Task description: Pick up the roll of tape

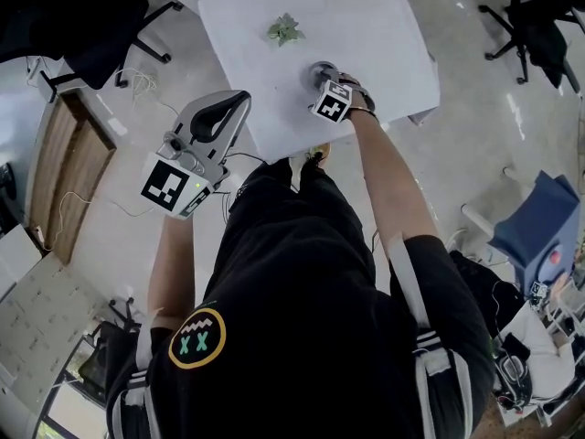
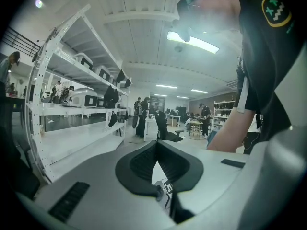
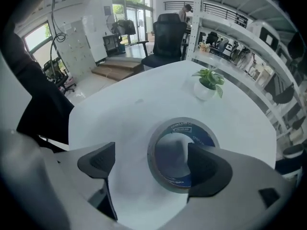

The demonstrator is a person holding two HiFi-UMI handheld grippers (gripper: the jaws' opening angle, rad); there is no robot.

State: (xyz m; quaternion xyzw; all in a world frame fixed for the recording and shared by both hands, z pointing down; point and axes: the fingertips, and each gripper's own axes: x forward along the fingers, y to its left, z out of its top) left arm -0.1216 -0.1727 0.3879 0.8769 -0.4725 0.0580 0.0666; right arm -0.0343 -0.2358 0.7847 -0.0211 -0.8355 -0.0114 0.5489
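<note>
The roll of tape (image 3: 181, 122), grey with a blue inner core, lies flat on the white table (image 3: 120, 114). My right gripper (image 3: 151, 157) points steeply down over it, open. Its right pad sits over the roll's hole, its left pad stands outside the roll's left wall, and neither presses on the roll. In the head view the roll (image 1: 315, 68) peeks out just beyond the right gripper (image 1: 324, 80) near the table's (image 1: 247, 26) front edge. My left gripper (image 1: 242, 99) is held off the table to the left, pointing about level into the room, jaws shut (image 2: 157, 147) and empty.
A small potted plant (image 1: 285, 29) (image 3: 208, 83) stands further back on the table. Office chairs (image 1: 101, 26) (image 1: 539, 16) stand on the floor on both sides. White shelving (image 3: 240, 42) runs along one side, and a wooden platform (image 1: 69, 167) lies at the left.
</note>
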